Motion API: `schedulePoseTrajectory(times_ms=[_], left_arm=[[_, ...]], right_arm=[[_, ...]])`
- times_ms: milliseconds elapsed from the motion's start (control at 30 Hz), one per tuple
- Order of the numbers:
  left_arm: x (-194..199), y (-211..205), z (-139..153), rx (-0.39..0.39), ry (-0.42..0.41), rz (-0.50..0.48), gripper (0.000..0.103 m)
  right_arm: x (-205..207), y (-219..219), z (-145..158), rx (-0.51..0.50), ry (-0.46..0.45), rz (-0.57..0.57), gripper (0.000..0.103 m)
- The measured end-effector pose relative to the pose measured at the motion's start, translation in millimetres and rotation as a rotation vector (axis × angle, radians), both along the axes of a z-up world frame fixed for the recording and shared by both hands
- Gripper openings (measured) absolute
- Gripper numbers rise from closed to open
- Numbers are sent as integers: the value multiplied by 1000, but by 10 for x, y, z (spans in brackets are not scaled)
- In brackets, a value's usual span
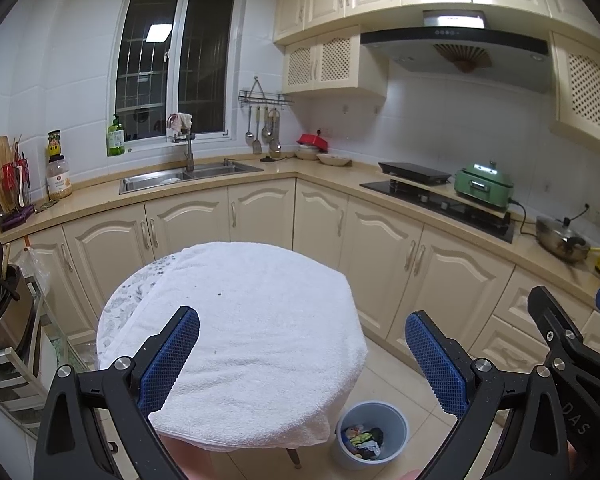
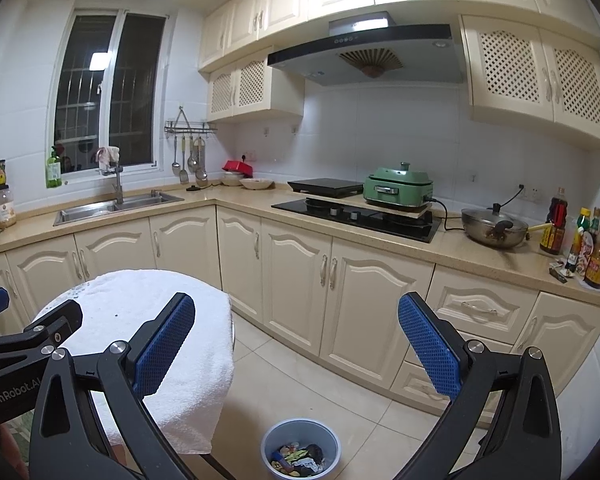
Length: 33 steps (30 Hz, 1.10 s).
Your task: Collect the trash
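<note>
Trash: a mixed heap of crumpled wrappers and scraps (image 2: 300, 460), dark, green and white, lying inside the bin; both views show it.
Bin: a round pale blue plastic bin (image 1: 400, 424) standing on the tiled floor (image 2: 320, 376), at 5 o'clock from the round table in the left wrist view, at 6 o'clock in the right wrist view.
Table: a small round table draped with a white terry towel (image 1: 252, 328); a few dark specks sit on the towel near its middle. Only the left wrist view shows the patterned cloth at its 9 o'clock rim.
Left gripper (image 1: 302, 360): jaws spread wide, blue mesh pads facing each other, nothing between them; it hangs above the table's near edge.
Right gripper (image 2: 296, 348): jaws likewise spread wide and holding nothing, above the floor, bin below at 6 o'clock.
Cross-view: each view catches the other gripper at its edge, the right one at 3 o'clock, the left one at 9 o'clock.
Counter: a beige L-shaped counter (image 2: 228, 200) over cream cabinets, carrying a steel sink (image 1: 188, 178), black hob and green electric cooker (image 2: 398, 190).
Right view only: a cluster of sauce bottles (image 2: 592, 244) at 3 o'clock, beside a steel wok (image 2: 494, 226).
Left view only: a wooden board and utensil holder (image 1: 8, 184) at 9 o'clock.
</note>
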State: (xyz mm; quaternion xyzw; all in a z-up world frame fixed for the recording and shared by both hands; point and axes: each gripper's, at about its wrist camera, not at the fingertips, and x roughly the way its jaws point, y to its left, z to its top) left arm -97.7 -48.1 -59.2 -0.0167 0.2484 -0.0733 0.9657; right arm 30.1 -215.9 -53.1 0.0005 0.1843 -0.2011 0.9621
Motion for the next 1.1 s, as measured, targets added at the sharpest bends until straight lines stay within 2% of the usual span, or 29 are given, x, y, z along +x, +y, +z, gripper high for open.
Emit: schedulePoseTrajectory(times_ms=[1100], left_arm=[[23, -24, -16, 15, 16, -3, 102]], right_arm=[[15, -5, -56, 10, 7, -7, 103]])
